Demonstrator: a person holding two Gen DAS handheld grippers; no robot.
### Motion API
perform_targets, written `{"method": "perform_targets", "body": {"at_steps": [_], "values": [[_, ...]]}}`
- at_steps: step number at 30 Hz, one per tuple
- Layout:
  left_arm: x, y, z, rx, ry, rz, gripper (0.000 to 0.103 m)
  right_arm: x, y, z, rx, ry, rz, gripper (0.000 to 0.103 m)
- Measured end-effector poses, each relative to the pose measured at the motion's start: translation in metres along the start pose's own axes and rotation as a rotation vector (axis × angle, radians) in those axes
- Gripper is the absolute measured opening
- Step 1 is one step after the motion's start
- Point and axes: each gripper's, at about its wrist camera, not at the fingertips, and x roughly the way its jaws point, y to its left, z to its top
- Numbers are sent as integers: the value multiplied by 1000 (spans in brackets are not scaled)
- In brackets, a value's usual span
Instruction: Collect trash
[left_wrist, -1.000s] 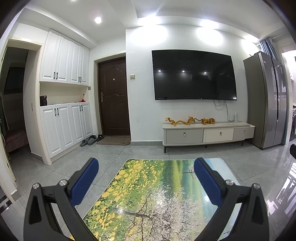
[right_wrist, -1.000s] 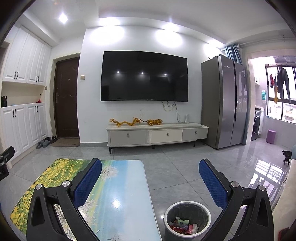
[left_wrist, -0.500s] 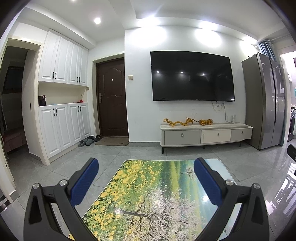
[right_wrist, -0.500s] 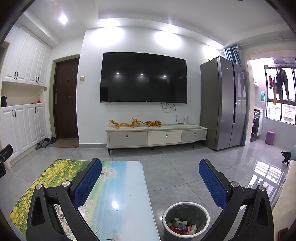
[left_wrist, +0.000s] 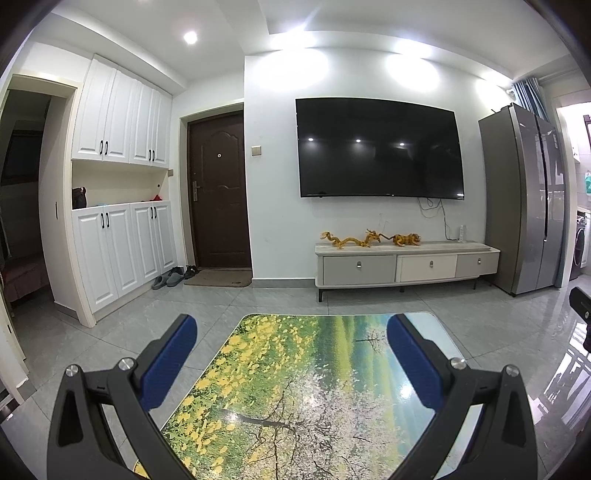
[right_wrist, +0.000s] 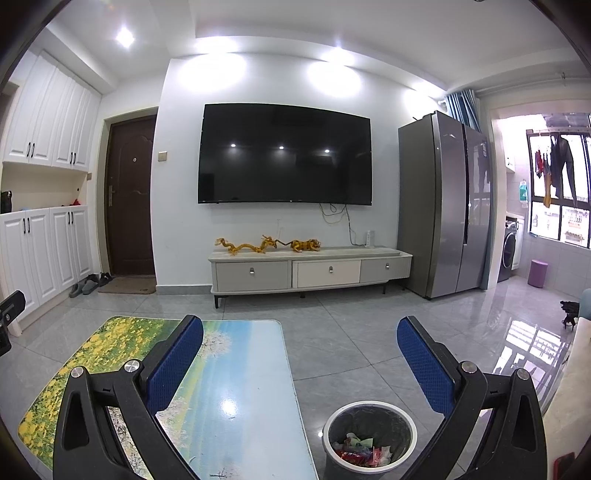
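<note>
A round trash bin (right_wrist: 369, 435) with a black liner stands on the floor just right of the low table (right_wrist: 236, 387); colourful wrappers (right_wrist: 360, 448) lie inside it. My right gripper (right_wrist: 300, 338) is open and empty, held above the table's right edge and the bin. My left gripper (left_wrist: 291, 334) is open and empty above the table's printed landscape top (left_wrist: 295, 387). No loose trash shows on the table in either view.
Grey tiled floor (left_wrist: 207, 310) surrounds the table. A TV cabinet (right_wrist: 310, 271) with gold figurines stands under a wall TV (right_wrist: 284, 155). A steel fridge (right_wrist: 447, 206) is right, white cupboards (left_wrist: 122, 206) and a brown door (left_wrist: 219, 192) left. A sofa edge (right_wrist: 569, 387) shows at right.
Both views have shifted slightly; the room sits a little lower and further left in the frames. Both grippers stay open and empty.
</note>
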Motion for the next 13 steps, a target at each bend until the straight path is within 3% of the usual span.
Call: {"method": "perform_targets", "body": {"at_steps": [13], "values": [[-5, -7, 1, 2, 0, -20, 103, 4, -5, -4, 12, 26, 3, 103]]}}
